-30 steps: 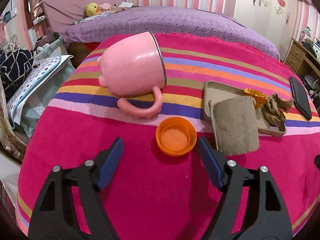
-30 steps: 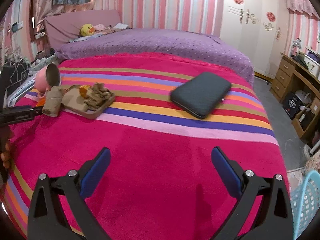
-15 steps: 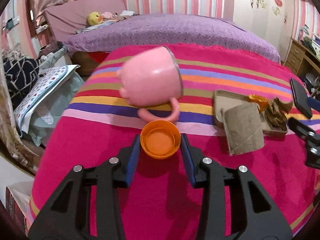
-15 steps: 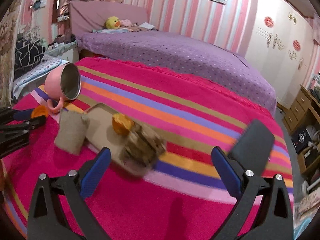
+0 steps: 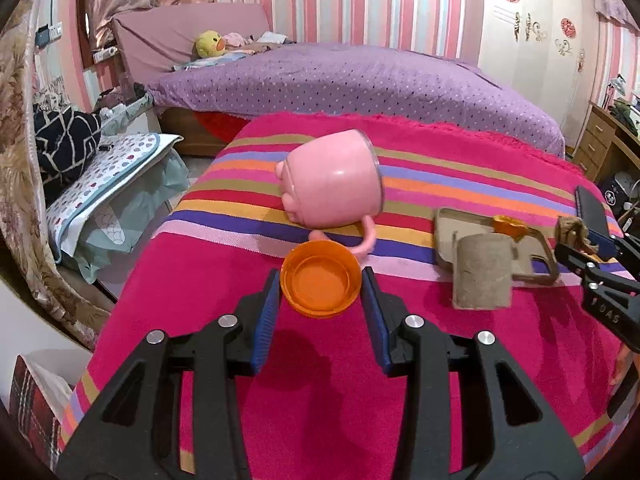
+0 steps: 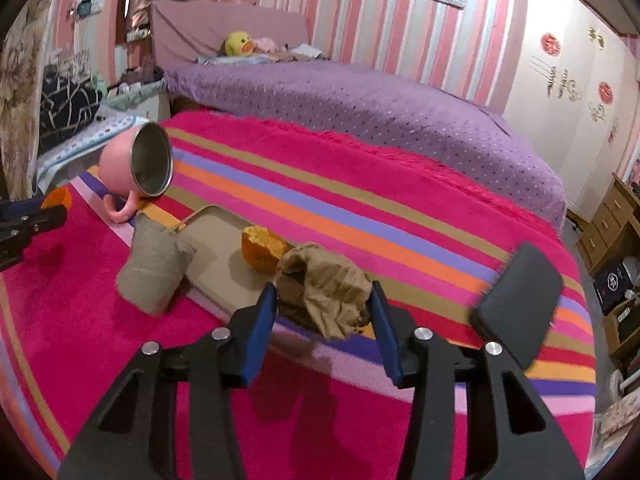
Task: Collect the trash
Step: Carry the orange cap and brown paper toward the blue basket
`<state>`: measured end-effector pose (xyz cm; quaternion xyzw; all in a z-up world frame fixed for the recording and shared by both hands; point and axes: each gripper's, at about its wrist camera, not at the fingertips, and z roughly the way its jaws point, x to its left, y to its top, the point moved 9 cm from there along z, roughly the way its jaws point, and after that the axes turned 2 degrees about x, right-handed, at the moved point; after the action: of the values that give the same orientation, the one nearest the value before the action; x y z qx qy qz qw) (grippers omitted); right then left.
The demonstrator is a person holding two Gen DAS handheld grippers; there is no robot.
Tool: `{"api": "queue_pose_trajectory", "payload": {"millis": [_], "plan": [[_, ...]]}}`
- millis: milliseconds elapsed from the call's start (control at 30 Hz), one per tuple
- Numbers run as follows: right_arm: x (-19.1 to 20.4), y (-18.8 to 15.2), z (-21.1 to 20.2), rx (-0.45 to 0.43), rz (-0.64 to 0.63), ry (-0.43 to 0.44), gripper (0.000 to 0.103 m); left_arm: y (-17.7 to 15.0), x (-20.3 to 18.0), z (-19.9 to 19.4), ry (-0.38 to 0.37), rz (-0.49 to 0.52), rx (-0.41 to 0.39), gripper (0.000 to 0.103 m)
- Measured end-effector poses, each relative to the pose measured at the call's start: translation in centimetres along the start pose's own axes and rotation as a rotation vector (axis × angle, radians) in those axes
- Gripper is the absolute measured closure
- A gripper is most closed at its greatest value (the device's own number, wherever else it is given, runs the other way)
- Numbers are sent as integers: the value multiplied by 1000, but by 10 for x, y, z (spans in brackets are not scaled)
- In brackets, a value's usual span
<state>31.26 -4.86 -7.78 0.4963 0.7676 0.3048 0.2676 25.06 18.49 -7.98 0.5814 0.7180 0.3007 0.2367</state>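
Both grippers are loaded; nothing appears binned yet.

Left gripper [image 5: 320,292]: fingers closed on the orange cap [image 5: 320,278], one pad against each side of its rim, open side up. A shadow sits on the blanket [image 5: 280,400] below it, so the cap looks lifted clear, near the blanket's left edge.

Right gripper [image 6: 324,312]: fingers clamped on the crumpled brown paper [image 6: 324,288], which bulges up between the pads. It hangs over the near edge of the tray [image 6: 216,256]; whether it touches the tray I cannot tell.

Left on the blanket, judged as trash:
- orange peel [image 6: 262,250] lying on the tray, just behind the paper.
- cardboard roll [image 6: 154,268] leaning against the tray's left edge, its lower end on the blanket.

Probably not trash:
- pink mug [image 6: 136,164] tipped on its side near the left edge, mouth toward the tray, handle down.
- dark flat case [image 6: 520,304] toward the right edge, blurred.

Progress estimate: two of four pieces picked up, none deposited. No bin can be picked out with certainty in either view; a plaid bag [image 5: 36,408] at the floor, lower left of the left view, might serve. Remaining: drop both held pieces, then fetch the peel and the roll. The paper is loose and springy, so it could slip out in transit.
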Motion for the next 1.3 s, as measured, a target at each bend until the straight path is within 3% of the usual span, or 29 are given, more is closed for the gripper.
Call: {"api": "queue_pose_trajectory", "payload": {"millis": [233,467,700,1300], "plan": [[-45,-21,-59,-63,86,-26,57,-12,-38,-24,-49,38,-15,64],[-93,-66,-112,-78,137,-82,57,-36,-96,-48,-118,58,-8,64],[-141,-107,-152,-106,195,-138,57,-64,-140,-72,-137,40,-22,64],[-198,-149,-168,-87,215,-191,57,-81,-237,-85,-180,115,-56,64]]}}
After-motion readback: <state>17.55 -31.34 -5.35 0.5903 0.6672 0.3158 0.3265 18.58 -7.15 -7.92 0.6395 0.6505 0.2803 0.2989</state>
